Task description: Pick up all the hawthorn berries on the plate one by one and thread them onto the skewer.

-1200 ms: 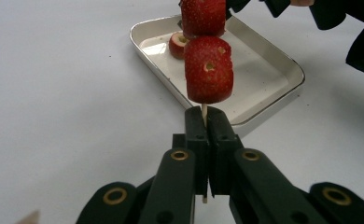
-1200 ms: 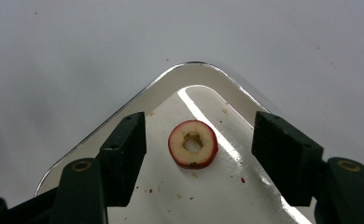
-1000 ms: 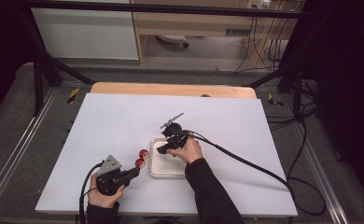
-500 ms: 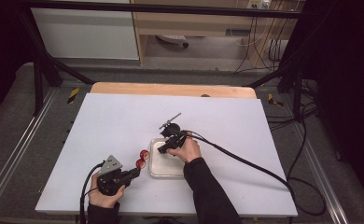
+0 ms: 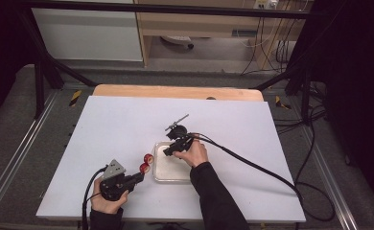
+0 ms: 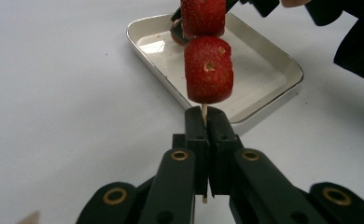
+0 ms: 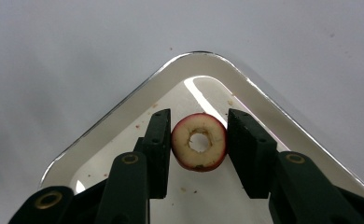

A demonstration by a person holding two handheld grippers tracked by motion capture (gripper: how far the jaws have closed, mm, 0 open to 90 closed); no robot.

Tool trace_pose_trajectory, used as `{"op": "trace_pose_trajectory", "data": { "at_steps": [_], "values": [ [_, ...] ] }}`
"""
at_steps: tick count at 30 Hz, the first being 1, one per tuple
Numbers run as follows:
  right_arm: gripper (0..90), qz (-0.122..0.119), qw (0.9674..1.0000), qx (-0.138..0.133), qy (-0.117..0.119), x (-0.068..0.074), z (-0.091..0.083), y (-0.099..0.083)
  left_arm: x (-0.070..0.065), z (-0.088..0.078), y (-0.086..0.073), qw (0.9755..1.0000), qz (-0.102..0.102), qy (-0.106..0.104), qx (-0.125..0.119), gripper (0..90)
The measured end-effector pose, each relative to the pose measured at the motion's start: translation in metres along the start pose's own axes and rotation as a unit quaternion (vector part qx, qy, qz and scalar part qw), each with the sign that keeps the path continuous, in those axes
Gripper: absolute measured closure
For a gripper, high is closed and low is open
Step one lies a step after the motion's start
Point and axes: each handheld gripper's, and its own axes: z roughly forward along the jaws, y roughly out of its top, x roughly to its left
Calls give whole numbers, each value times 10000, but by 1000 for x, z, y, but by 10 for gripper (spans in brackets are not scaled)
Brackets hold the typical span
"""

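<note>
My left gripper (image 5: 139,176) (image 6: 204,114) is shut on a thin wooden skewer (image 6: 203,110) that carries two strawberry pieces (image 6: 208,70) (image 5: 145,167), held just left of a shallow metal tray (image 5: 162,175) (image 6: 273,93). My right gripper (image 5: 168,152) (image 7: 199,116) reaches down into a corner of the tray (image 7: 138,98). Its jaws have just been closing, and both pads now touch the sides of a red-skinned fruit ring with a hole in its middle (image 7: 185,150).
A small black object with a grey rod (image 5: 177,126) stands just behind the tray. The right gripper's cable (image 5: 252,165) trails off to the right across the white table top (image 5: 103,124). A wooden strip (image 5: 175,92) marks the far edge.
</note>
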Motion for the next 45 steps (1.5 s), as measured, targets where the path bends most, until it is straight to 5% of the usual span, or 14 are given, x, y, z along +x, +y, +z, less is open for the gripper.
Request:
{"op": "trace_pose_trajectory", "data": {
  "at_steps": [5,12,21,26,38,45],
  "values": [
    [614,39,9995,-298,10,4,-21,-2,-3,1,0,10000,2,6,-21,882],
    [615,287,9946,-983,171,2,-46,-21,-10,6,2,10000,52,-24,-36,882],
    [615,710,9787,-1877,434,-6,-64,-57,-22,12,5,9999,98,-50,-93,882],
    [615,989,9622,-2467,600,-8,-71,-76,-30,18,7,9997,155,-126,-167,882],
    [616,1740,9085,-3691,898,-5,-75,-95,-52,28,8,9999,40,0,-164,882],
    [616,2006,8830,-4137,947,-5,-79,-93,-63,31,7,9996,-106,-22,-243,882]
  ]
}}
